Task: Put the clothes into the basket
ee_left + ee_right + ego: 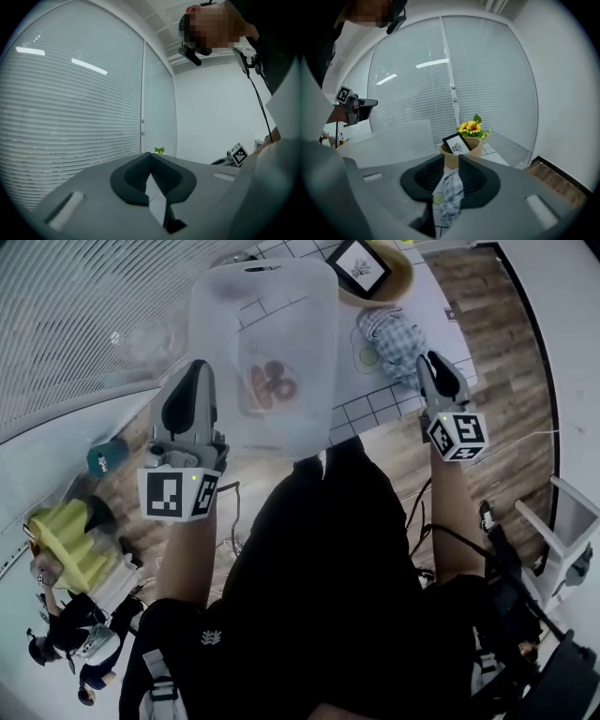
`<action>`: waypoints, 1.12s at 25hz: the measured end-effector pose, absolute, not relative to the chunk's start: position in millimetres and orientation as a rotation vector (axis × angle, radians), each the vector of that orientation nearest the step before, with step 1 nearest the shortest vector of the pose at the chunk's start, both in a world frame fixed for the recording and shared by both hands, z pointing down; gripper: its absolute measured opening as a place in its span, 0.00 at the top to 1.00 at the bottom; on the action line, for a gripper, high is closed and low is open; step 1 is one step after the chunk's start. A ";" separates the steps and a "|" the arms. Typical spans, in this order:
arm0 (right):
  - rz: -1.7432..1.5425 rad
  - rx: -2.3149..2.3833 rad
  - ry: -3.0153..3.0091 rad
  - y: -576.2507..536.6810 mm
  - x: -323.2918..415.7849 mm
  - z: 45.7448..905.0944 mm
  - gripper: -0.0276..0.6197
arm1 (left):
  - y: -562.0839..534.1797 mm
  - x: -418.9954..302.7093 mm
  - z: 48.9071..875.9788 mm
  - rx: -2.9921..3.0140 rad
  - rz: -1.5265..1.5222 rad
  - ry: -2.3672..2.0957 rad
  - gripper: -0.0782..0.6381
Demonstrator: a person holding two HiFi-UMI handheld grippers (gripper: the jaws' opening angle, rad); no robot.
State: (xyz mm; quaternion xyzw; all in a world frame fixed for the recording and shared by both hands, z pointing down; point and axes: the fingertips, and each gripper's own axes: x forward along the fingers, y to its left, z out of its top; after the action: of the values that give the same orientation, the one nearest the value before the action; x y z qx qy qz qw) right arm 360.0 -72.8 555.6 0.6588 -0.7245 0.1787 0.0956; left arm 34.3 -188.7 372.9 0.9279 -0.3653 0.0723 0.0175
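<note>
checked cloth lies bunched on the white tiled table, at its near edge, just in front of the wooden bowl that holds a small framed picture. right gripper hangs at the cloth's right side, tips pointed toward it. in the right gripper view its jaws stand a little apart at right gripper. the checked cloth shows in the narrow gap, running down the middle between the dark pads. the pads do not visibly press on it, so the tool reads as released, nothing grasped. beyond the tips in that view are the wooden bowl, the framed picture and yellow sunflowers against the blinds. basket, a translucent plastic tub, is held up over the left part of the table, well left of the cloth and apart from it. brown ring-shaped things show blurred through its wall. left gripper sits at the basket's lower left edge. in the left gripper view the jaws of left gripper meet at the tips, with a thin pale sheet pinched between them. this looks like the basket's rim, so the tool is clenched on it. from the right gripper view the basket stands as a broad pale panel left of the bowl. no cloth is visible inside the basket. wooden floor lies to the right of the table.
</note>
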 end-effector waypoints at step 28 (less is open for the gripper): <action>0.853 1.560 -1.935 -132.8 372.5 700.5 0.27 | -227.6 55.3 403.2 2.811 0.358 -1.237 0.88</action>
State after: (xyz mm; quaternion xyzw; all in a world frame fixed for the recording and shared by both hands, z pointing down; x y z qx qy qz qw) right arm 372.5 -132.8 700.5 0.5741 -0.7123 0.3139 0.2540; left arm 55.3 -227.6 403.2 0.9088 -0.4000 0.1157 0.0250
